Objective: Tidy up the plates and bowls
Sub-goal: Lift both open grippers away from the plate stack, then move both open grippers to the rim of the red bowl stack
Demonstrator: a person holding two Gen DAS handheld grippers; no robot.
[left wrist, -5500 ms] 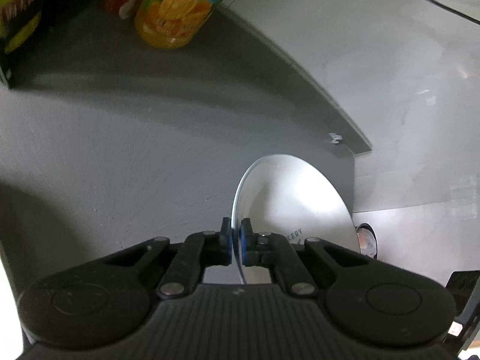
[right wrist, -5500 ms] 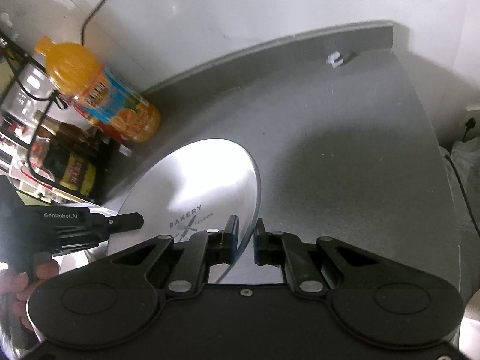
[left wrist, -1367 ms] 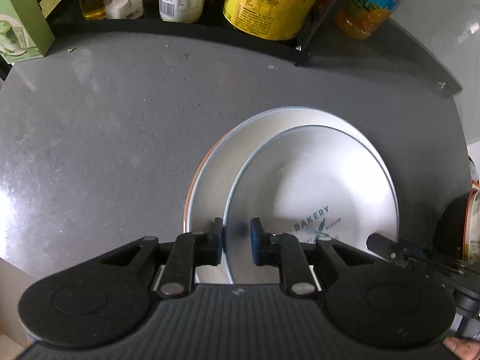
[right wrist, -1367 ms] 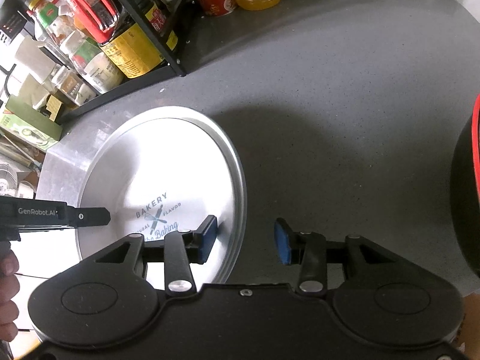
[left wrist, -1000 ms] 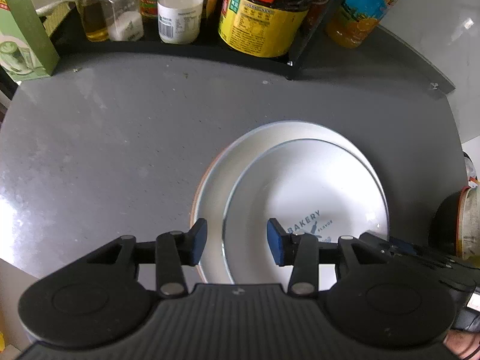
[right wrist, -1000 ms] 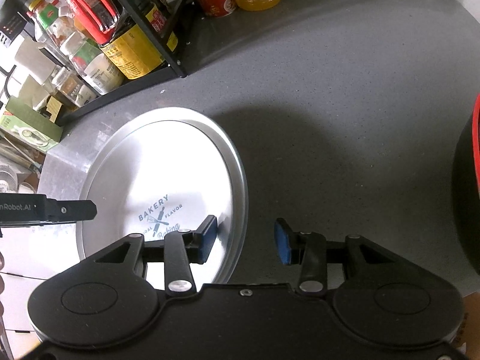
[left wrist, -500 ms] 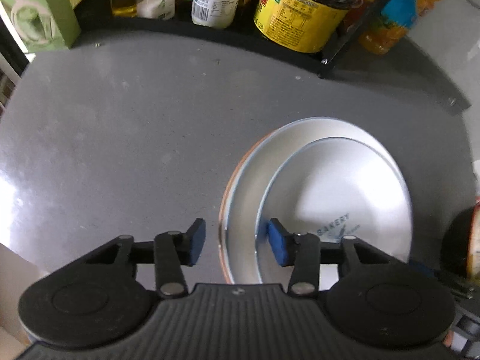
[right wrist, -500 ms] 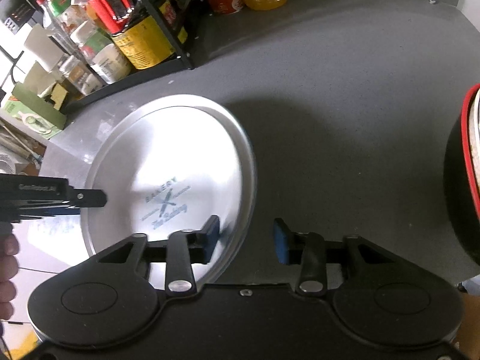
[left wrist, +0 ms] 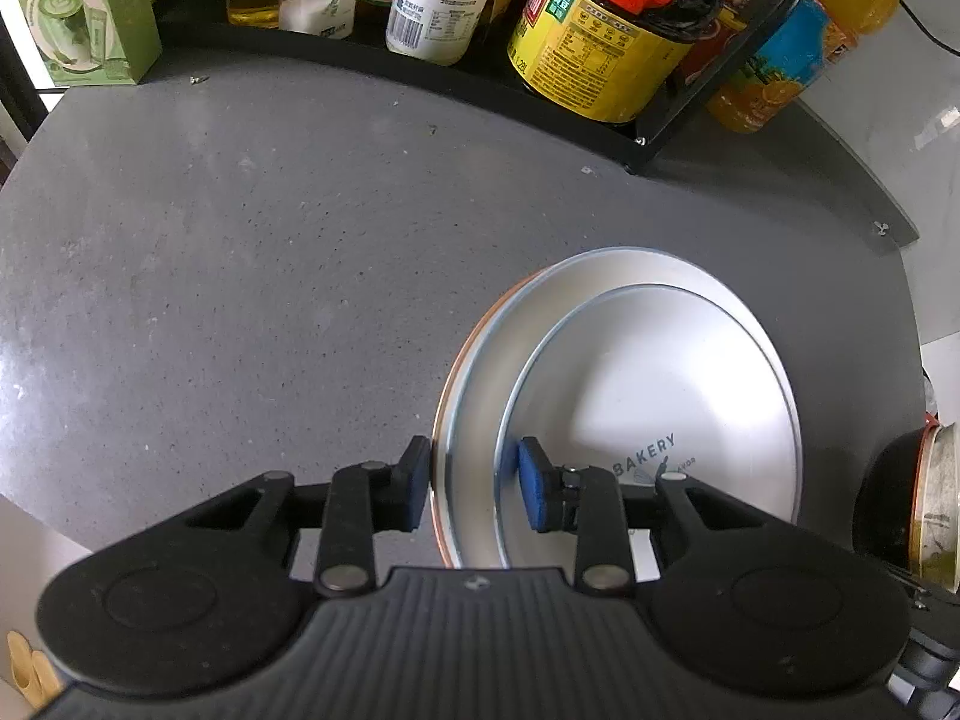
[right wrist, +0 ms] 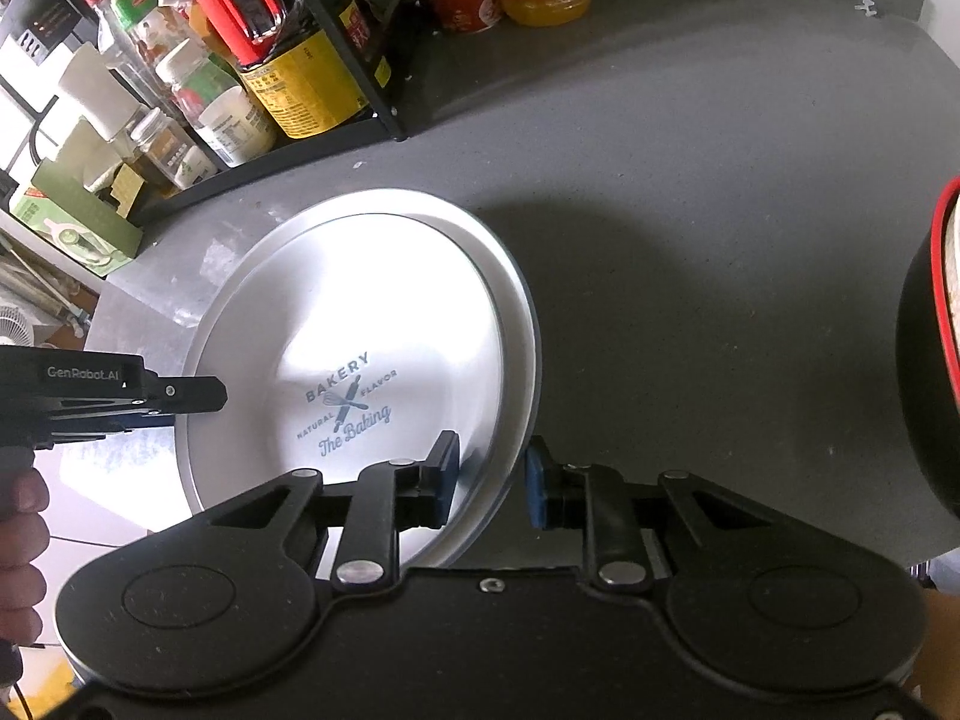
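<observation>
Plates lay stacked on the grey countertop [left wrist: 252, 276], a smaller white plate [left wrist: 660, 396] with blue "BAKERY" lettering resting inside a larger white plate [left wrist: 474, 396]. From the left wrist view the larger one showed a thin orange edge along its left rim, a detail the right wrist view did not reveal. The left gripper [left wrist: 477, 492] stood open, its jaws straddling the near-left rims of the stack, one blue pad outside the big plate and the other over the small plate's rim; no grip was made. The right gripper [right wrist: 492, 480] was likewise open, one pad above the small plate [right wrist: 360, 324] and the other outside the larger plate [right wrist: 519, 324] over bare counter. Only the right wrist view gave the whole print, "NATURAL FLAVOR" and "The Baking", and only it showed the left gripper from the side at the far-left rim, with a person's hand [right wrist: 21, 546] on its handle. A black bowl with a red rim [right wrist: 933, 360] sat at the right edge of that view; in the left wrist view it appeared small at the far right. Behind the plates a black rack [left wrist: 672, 120] held a large yellow-labelled bottle [left wrist: 606, 42] with a red handle, with an orange juice bottle [left wrist: 798, 54] beside it; a green box [left wrist: 90, 12] stood at the left.
</observation>
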